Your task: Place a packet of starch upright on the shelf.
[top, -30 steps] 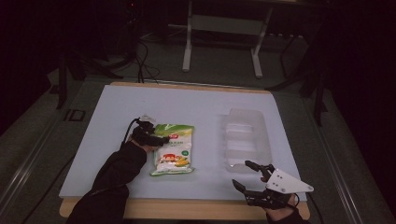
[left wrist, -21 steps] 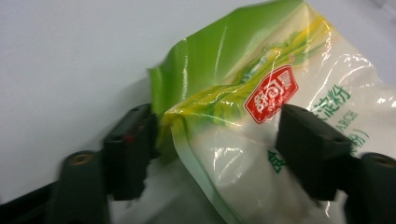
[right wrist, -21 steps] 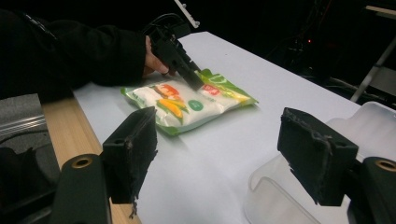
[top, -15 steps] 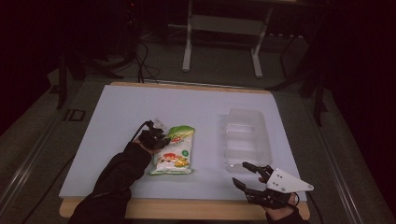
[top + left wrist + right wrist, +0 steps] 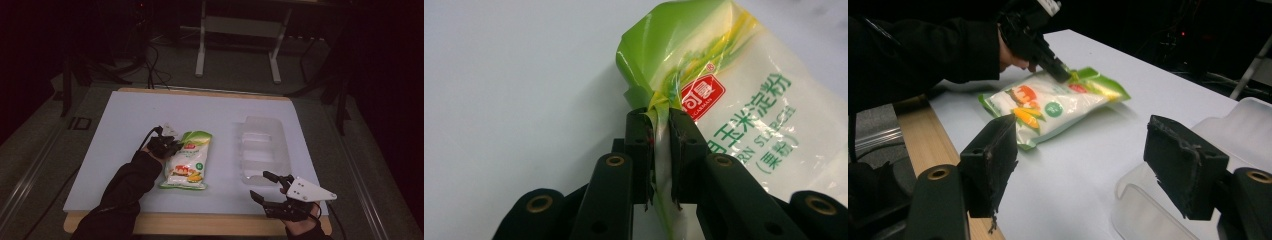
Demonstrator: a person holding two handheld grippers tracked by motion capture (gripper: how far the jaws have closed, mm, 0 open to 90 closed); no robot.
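Observation:
A white and green starch bag (image 5: 187, 162) lies on the pale table top (image 5: 125, 120), left of centre. My left gripper (image 5: 169, 145) is shut on the bag's green top edge (image 5: 644, 55), with the film pinched between both pads (image 5: 640, 135). That corner is lifted slightly off the table. From the right gripper view I see the bag (image 5: 1048, 107) with the left gripper (image 5: 1060, 72) clamped on its far end. My right gripper (image 5: 259, 184) hovers near the front right edge. Its jaws have just been opening and stand wide (image 5: 1085, 147), with nothing between them.
A clear plastic tray (image 5: 262, 147) sits right of the bag, just beyond the right gripper, and its rim (image 5: 1248, 120) shows close by in the right gripper view. The wooden table edge (image 5: 200, 224) runs along the front. A dark floor with cables and a metal stand lies behind.
My left gripper has closed on the bag's top edge and moved slightly right and up, raising that corner. The right hand has stayed put; its jaws narrowed, then widened again.

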